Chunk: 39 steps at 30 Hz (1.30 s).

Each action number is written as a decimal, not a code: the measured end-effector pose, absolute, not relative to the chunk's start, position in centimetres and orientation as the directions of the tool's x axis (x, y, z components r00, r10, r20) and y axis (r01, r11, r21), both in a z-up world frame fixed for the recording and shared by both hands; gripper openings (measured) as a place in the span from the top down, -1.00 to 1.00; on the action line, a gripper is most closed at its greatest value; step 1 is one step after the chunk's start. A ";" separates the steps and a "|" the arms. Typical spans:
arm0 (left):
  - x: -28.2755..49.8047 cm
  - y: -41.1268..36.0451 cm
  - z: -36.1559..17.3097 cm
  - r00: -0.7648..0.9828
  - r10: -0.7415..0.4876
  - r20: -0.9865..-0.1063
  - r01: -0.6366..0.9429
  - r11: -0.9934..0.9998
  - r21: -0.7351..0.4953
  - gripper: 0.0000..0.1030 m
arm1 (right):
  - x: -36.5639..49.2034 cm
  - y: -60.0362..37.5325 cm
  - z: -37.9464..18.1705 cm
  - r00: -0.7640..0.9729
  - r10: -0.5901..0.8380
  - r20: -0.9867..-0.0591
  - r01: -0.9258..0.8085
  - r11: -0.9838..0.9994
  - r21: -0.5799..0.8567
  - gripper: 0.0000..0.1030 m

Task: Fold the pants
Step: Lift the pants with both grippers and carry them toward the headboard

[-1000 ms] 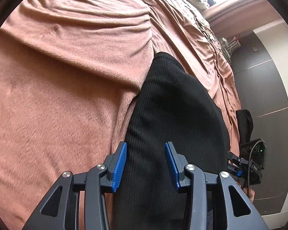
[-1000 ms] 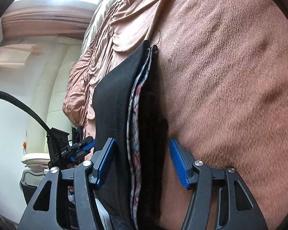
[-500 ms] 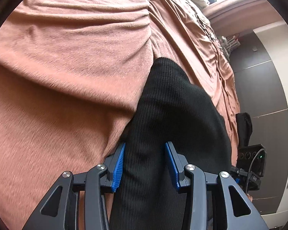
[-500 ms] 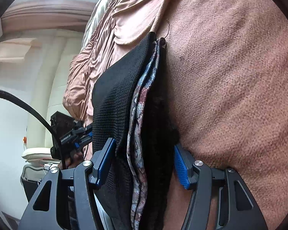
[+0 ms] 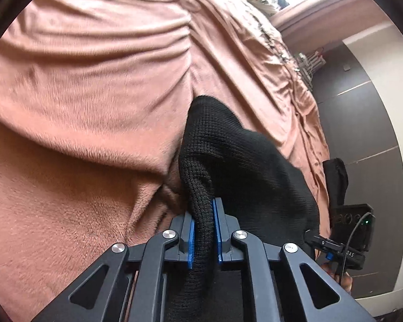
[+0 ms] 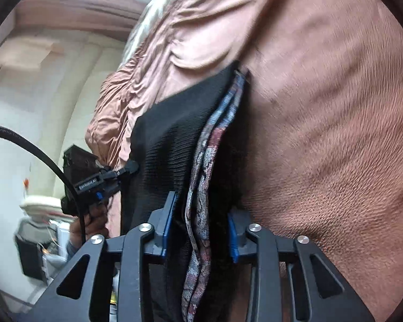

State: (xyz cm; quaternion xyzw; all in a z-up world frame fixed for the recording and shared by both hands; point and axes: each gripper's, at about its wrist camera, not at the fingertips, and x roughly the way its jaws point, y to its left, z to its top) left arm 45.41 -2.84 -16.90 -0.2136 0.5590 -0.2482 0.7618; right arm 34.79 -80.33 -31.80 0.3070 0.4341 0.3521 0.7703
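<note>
Black knit pants lie on a pink-brown fleece blanket. My left gripper is closing its jaws, and the blue pads squeeze a raised ridge of the black cloth. In the right wrist view the pants show stacked layers with a patterned inner band along the edge. My right gripper is closing too, and its pads press on this thick stack. The cloth is lifted and bunched at both grips. A hand holds the left tool at the pants' far side.
The rumpled blanket covers the whole bed, with folds toward the far edge. Dark wardrobe panels stand beyond the bed on the right. A black cable arcs at the left, over a pale wall and a dark bin.
Both grippers' jaws have closed from wide apart onto the pants. The black cloth has bunched into a ridge in the left one and lifted off the blanket.
</note>
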 end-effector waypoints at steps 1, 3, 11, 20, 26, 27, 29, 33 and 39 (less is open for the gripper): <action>45.1 -2.8 -16.3 0.262 -0.621 -0.739 0.148 0.783 -0.605 0.78 | 34.4 -80.3 -31.4 0.382 0.808 -0.448 -0.290 0.565 0.772 0.47; 44.7 -2.6 -15.3 0.280 -0.629 -0.725 0.165 0.776 -0.609 0.79 | 33.7 -80.4 -30.6 0.394 0.808 -0.437 -0.310 0.565 0.765 0.49; 42.5 -1.2 -10.9 0.357 -0.649 -0.671 0.213 0.756 -0.619 0.80 | 30.2 -80.2 -27.2 0.442 0.809 -0.388 -0.405 0.566 0.719 0.52; 39.2 1.3 -5.8 0.469 -0.658 -0.589 0.258 0.740 -0.621 0.80 | 25.8 -78.4 -23.4 0.491 0.811 -0.318 -0.522 0.566 0.639 0.53; 37.0 3.5 -2.4 0.541 -0.651 -0.533 0.283 0.737 -0.613 0.81 | 22.7 -77.3 -21.0 0.507 0.814 -0.284 -0.590 0.567 0.574 0.54; 36.6 3.9 -1.8 0.554 -0.647 -0.524 0.286 0.739 -0.610 0.81 | 22.3 -77.0 -20.6 0.509 0.814 -0.279 -0.599 0.568 0.564 0.54; 35.4 4.8 -0.8 0.578 -0.643 -0.503 0.292 0.738 -0.608 0.81 | 21.3 -76.2 -19.7 0.510 0.817 -0.270 -0.620 0.566 0.543 0.54; 33.1 6.9 1.2 0.624 -0.625 -0.469 0.294 0.744 -0.600 0.81 | 19.5 -74.9 -18.5 0.498 0.827 -0.260 -0.656 0.556 0.511 0.54; 29.2 10.0 3.9 0.685 -0.585 -0.434 0.286 0.764 -0.579 0.81 | 17.4 -72.6 -16.5 0.467 0.850 -0.243 -0.716 0.525 0.460 0.54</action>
